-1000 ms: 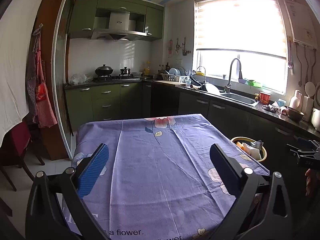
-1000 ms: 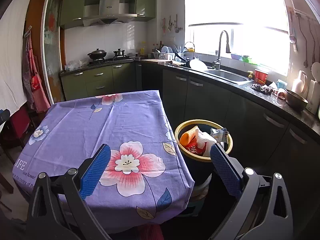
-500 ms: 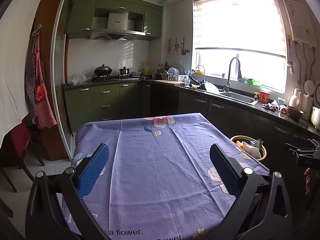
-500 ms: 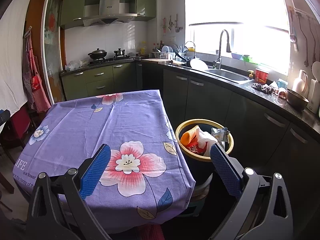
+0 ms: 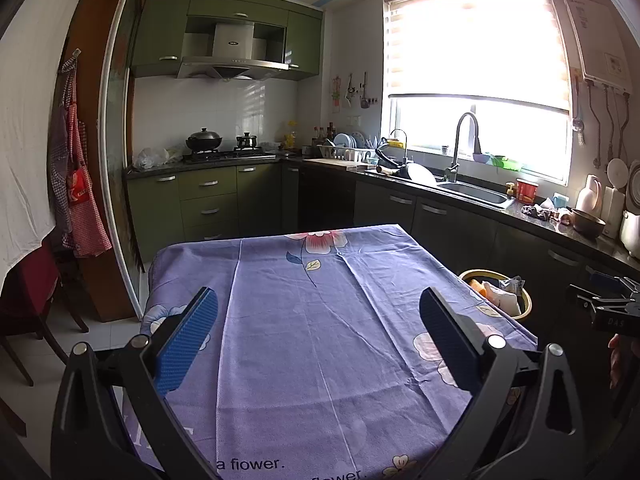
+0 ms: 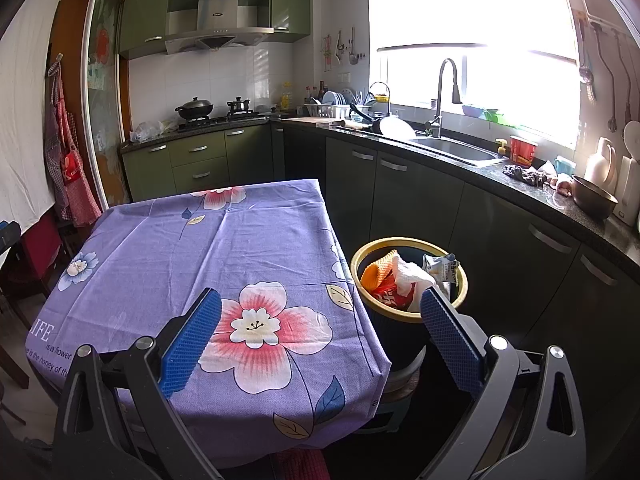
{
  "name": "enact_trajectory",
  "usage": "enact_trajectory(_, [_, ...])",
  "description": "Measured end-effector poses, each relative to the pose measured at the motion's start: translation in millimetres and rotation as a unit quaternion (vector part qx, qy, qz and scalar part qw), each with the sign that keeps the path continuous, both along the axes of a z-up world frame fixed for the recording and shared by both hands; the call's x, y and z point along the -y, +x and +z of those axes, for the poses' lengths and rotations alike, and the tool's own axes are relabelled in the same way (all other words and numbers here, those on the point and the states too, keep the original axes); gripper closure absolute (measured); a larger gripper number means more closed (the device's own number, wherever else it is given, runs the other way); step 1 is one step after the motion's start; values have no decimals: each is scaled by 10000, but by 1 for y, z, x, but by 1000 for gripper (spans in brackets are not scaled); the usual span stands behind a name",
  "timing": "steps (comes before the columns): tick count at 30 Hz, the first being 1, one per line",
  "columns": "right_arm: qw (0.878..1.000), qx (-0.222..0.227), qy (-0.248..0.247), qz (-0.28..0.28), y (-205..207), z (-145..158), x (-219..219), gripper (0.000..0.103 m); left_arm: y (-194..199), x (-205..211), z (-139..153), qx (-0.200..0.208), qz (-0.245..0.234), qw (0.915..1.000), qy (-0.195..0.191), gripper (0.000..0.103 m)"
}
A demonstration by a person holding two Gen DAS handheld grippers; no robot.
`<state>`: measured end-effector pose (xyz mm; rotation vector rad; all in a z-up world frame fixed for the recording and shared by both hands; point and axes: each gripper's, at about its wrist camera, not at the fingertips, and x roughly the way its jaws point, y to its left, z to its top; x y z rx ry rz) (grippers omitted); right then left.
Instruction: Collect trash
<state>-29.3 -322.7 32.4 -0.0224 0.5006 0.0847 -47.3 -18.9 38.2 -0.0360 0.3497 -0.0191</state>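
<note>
a kitchen with green cabinets, seen from two handheld grippers held side by side over a table. the left gripper [image 5: 319, 330], black with blue ribbed pads, hovers above the purple cloth printed with flowers [image 5: 304, 320] that covers the table; its jaws are spread wide and grasp nothing. the right gripper [image 6: 321, 334], of the same build, hangs over the near right corner of the same cloth [image 6: 208, 248], jaws likewise released and empty.

the trash sits in a round dark bin with a yellow rim [image 6: 462, 280], standing on the floor just beside the table's right edge, between the table and the dark lower cabinets. inside show an orange ribbed piece [image 6: 374, 272], crumpled white paper [image 6: 412, 278], a red wrapper [image 6: 394, 298] and a small silvery packet [image 6: 442, 268] leaning at the rim. in the left view the bin [image 5: 524, 312] peeks out past the table's far right edge.

no loose trash shows on the cloth, so the collecting looks nearly or fully done. to finish well, a sensible course is to sweep both cameras across the cloth and the floor by the bin for strays, keeping the jaws open until a piece lies squarely between the pads. the packet at the rim looks likeliest to tip out if the bin is knocked.
</note>
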Motion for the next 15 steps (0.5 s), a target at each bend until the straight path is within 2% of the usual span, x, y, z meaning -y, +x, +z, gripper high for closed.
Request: enact_trajectory(15, [10000, -10, 13, -18, 0, -1, -1, 5, 2, 2, -4, -56, -48, 10000, 0, 7])
